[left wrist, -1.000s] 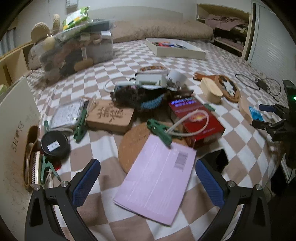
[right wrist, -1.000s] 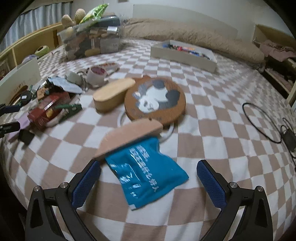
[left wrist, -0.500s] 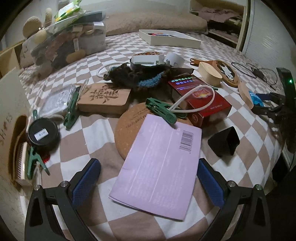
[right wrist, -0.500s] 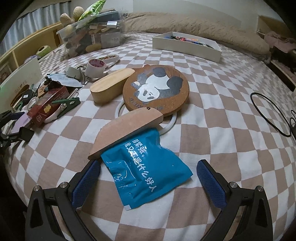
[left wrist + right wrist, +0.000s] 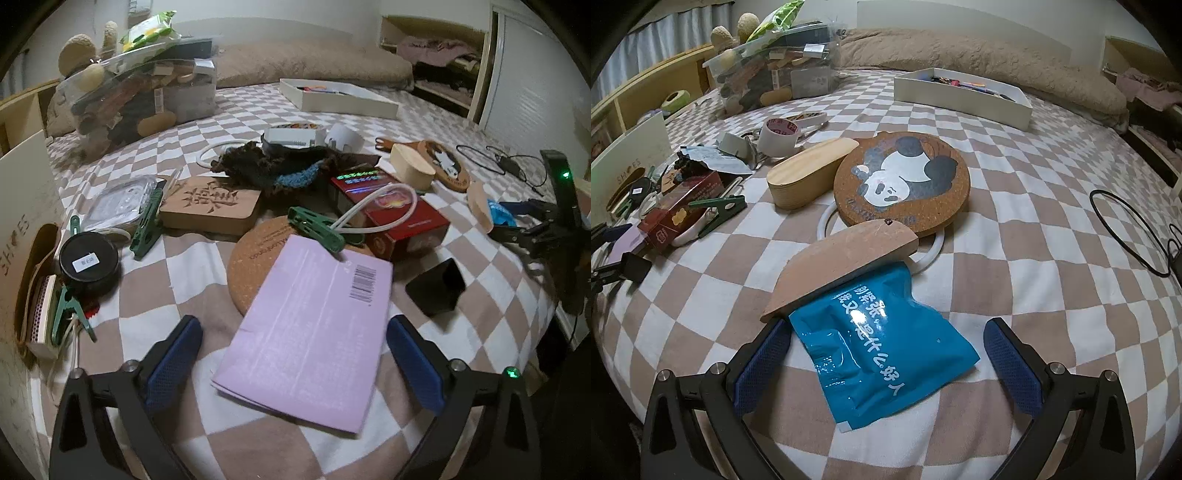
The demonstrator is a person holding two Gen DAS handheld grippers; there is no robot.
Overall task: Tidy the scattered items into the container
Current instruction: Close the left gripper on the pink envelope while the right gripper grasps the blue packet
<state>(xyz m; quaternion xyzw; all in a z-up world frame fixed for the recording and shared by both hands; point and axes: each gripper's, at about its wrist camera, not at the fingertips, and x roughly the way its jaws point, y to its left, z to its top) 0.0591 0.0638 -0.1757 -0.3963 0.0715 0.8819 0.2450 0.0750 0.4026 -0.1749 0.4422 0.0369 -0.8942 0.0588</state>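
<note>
**A:** Compared with a second ago, the left gripper (image 5: 295,363) sits closer over the purple booklet (image 5: 308,334), and its jaws have just been closing a bit. They're not pinching anything though: the booklet lies between the blue pads, touching neither.

**B:** And the right gripper (image 5: 886,363)?

**A:** Jaws wide apart, straddling the blue packet (image 5: 881,341) at lower centre. The packet's top edge is tucked under a curved wooden piece (image 5: 840,264), which overlaps the panda cork mat (image 5: 903,181) behind it.

**B:** Where's the container?

**A:** Clear plastic bin (image 5: 775,68) at upper left of the right view, already heaped full. There's also a white tray (image 5: 960,98) at upper right, on the same checkered bedspread (image 5: 1034,258).

**B:** What's under the booklet?

**A:** Round cork mat (image 5: 255,254), with a green clip (image 5: 316,232) and a red box (image 5: 399,218) just behind.
</note>
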